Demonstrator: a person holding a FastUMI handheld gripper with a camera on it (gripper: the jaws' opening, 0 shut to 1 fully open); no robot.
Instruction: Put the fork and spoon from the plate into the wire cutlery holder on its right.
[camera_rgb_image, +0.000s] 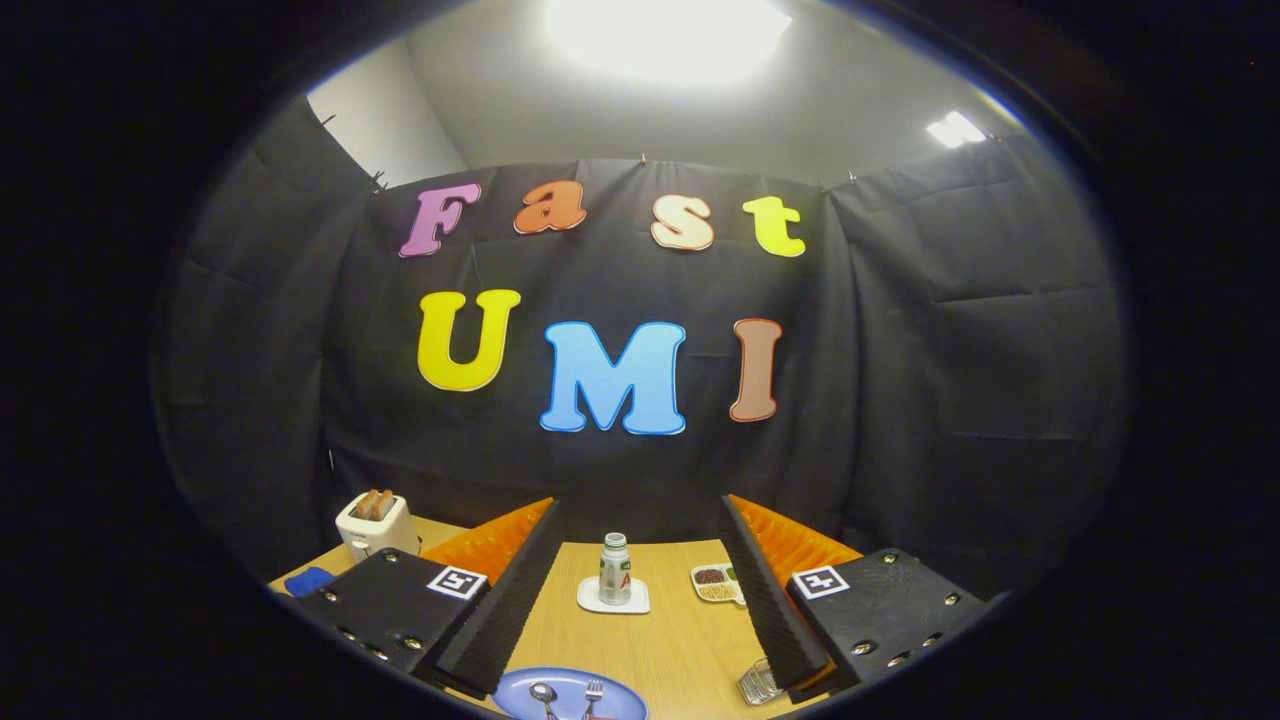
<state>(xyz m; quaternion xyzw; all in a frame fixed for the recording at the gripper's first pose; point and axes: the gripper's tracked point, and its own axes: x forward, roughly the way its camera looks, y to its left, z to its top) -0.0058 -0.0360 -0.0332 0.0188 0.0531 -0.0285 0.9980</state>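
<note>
A blue plate (520, 692) lies on the wooden table below and between my fingers. On it rest a spoon (543, 695) and, just right of it, a fork (593, 692), handles pointing toward me. My gripper (640, 585) hangs open above the table, well over the plate, with nothing between its fingers. A wire or glass-like holder (758, 682) peeks out by the right finger, to the right of the plate, mostly hidden by that finger.
A small bottle (614, 568) stands on a white coaster (612, 600) beyond the plate. A divided dish of beans and grains (716, 583) sits right of it. A white toaster with bread (374, 523) and a blue cloth (307, 581) are at the table's far left.
</note>
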